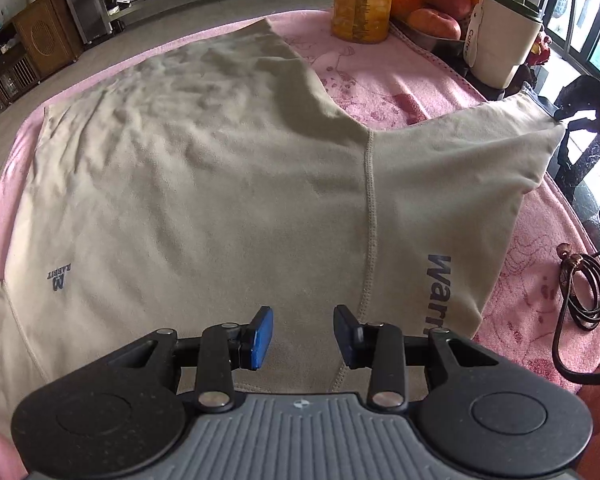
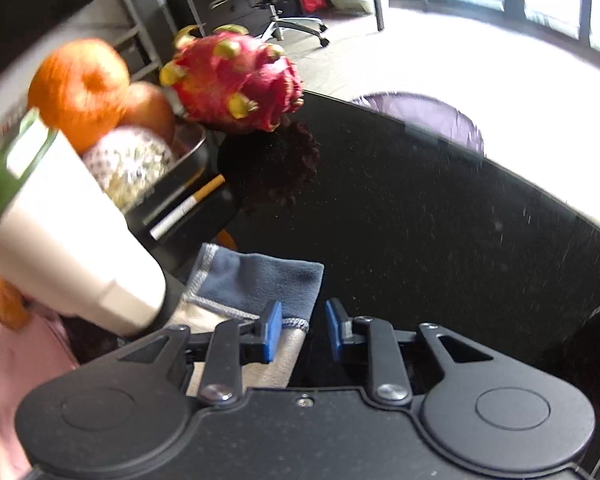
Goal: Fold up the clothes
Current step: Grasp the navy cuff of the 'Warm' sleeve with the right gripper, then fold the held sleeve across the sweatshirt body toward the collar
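The beige shirt (image 1: 204, 184) lies spread flat on a pink towel (image 1: 380, 80) that covers the counter (image 2: 400, 220). One sleeve (image 1: 460, 184) extends to the right in the left wrist view, and its cuff end is raised off the towel. Readable print: "RABBIT" with an "M" logo (image 1: 59, 279) on the chest, seen upside down, and "Warr" (image 1: 439, 292) on the sleeve, the rest cut off at the fabric edge.

The left gripper (image 1: 303, 338) hovers above the shirt near the shoulder seam (image 1: 369, 216); its fingers are spread with only flat fabric beneath them and nothing clamped.

The right gripper (image 2: 303, 332) sits at the sleeve's cuff (image 2: 260, 280), whose grey-blue inner face is turned up. Its fingers stand partly apart. The cuff edge lies against the left finger (image 2: 274, 330), but no pinch is visible.

Beyond the towel stand a white cup (image 1: 500, 40) marked "Coffee", a bowl of fruit (image 1: 436, 8), a dragon fruit (image 2: 236, 80) and a cigarette (image 2: 188, 208).
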{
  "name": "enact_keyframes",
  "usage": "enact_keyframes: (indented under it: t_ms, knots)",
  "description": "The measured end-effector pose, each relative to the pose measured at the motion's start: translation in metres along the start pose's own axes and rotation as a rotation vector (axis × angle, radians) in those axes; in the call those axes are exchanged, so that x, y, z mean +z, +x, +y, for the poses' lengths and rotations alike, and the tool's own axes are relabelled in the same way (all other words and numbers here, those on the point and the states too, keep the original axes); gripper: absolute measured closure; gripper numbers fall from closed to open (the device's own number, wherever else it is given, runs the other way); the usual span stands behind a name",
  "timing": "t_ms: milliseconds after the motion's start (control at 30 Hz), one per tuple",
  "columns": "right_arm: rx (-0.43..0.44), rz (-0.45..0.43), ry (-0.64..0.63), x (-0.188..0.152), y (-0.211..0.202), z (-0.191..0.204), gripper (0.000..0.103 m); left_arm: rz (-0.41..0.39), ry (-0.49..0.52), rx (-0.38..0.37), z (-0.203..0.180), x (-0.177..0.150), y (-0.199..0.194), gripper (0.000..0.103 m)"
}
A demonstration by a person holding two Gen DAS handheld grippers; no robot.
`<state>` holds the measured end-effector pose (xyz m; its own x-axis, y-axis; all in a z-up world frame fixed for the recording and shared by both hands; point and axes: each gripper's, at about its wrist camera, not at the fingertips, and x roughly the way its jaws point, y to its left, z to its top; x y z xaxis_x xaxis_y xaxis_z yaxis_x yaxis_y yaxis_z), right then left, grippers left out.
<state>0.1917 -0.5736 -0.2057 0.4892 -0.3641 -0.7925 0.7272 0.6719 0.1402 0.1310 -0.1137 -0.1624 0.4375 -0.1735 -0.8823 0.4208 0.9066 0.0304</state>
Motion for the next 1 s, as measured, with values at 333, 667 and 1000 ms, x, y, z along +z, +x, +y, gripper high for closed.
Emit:
enact_keyframes:
  t_ms: [333,667,1000]
  knots:
    - [0.091,-0.122,0.017,0.002,-0.072,0.01,0.098,-0.09,-0.033,-0.008,0.021,-0.009,-0.041,0.067]
    - [0.396,-0.458,-0.195,-0.055,-0.279,0.105,0.098,-0.238,-0.061,0.034,0.104,-0.047,-0.118,0.066]
    - [0.633,-0.429,-0.453,-0.19,-0.369,0.241,0.098,-0.274,-0.332,0.158,0.231,-0.097,-0.132,0.067]
